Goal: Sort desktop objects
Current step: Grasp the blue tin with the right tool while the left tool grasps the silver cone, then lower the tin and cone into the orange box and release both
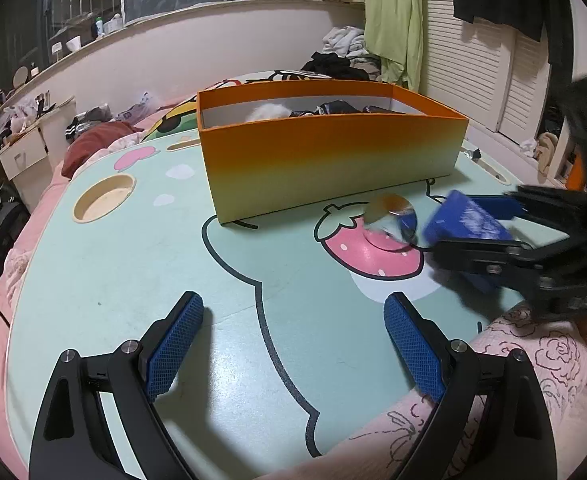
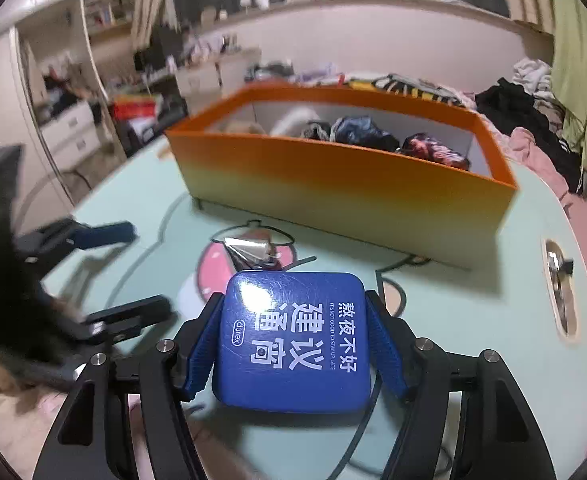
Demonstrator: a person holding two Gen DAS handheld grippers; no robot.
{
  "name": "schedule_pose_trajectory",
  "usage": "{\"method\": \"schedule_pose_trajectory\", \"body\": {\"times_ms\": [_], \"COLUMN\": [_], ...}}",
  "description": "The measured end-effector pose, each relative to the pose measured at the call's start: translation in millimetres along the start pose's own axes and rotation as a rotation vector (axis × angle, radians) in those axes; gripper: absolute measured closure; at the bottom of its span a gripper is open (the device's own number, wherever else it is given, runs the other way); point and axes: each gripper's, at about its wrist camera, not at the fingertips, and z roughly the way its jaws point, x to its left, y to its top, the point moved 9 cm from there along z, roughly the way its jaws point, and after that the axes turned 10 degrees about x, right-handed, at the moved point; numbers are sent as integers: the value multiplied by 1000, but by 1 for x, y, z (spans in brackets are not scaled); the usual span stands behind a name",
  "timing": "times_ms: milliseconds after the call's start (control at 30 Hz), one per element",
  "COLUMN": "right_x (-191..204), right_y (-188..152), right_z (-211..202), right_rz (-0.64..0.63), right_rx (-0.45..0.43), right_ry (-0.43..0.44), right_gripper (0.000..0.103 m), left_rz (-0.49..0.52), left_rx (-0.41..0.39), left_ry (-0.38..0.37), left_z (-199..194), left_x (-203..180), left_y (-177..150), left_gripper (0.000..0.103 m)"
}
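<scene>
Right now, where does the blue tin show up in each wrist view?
Left wrist: the blue tin is at the right edge, blurred, between the pads of the right gripper, beside the foil piece.
Right wrist: the tin fills the lower centre, clamped between the right gripper's pads.
Shared landmark: the orange box, behind the tin in both.

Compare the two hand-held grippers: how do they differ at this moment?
The right hand-held gripper grips a blue tin between its pads; the left hand-held gripper holds nothing. The left one's jaws stand wide apart; the right one's are narrower. Both have blue pads and black frames.
</scene>
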Motion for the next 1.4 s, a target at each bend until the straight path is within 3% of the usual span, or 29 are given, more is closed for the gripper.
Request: {"method": "schedule_pose_trajectory", "body": {"times_ms": [100,200,367,433,500,533,600,733,933,1000,1067,1233,1267,1333,1367,1400], "right_x": [-9,-23,-35,-42,-47,-49,-49,-49,-44,-41,-42,-58,-62,-74,-82,-84], "right_y": [-3,-4,-4,-5,-6,-6,-6,-6,11,32,62,125,131,131,126,121], "right_z": [-15,-22,-37,-44,-45,-44,-43,-46,-54,-63,-67,-51,-40,-10,4,14], "right_rz": [91,188,284,321,351,358,360,346,308,306,297,295,296,303,314,292], "right_rx": [-99,-158,-244,-274,-276,-270,-260,-264,-288,-320,-327,-325,-302,-208,-161,-146], "right_ry": [20,28,24,25,48,54,57,52,26,53,23,-78,-106,-176,-223,-262], "right_gripper": [36,36,36,36,36,36,36,36,36,36,36,35,34,23,18,17], "left_rz": [17,28,164,178,182,198,200,143,65,44,27,-88,-120,-162,-180,-179], "left_rx": [-11,-18,4,44,81,123,170,84,-33,-64,-102,-158,-158,-99,-70,-65], "left_ry": [3,-47,-37,-56,-89,-119,-125,-178,-171,-193,-209,-139,-107,-50,-33,-54], "left_z": [-5,-10,6,16,25,33,42,18,-20,-32,-44,-36,-26,2,11,22], "left_x": [-4,-19,-56,-64,-70,-76,-77,-66,-38,-36,-33,-3,6,22,31,33], "left_y": [7,25,51,57,62,62,60,54,55,70,94,146,152,146,140,134], "left_gripper": [11,11,12,32,36,44,75,75,75,74,75,74,71,25,16,15]}}
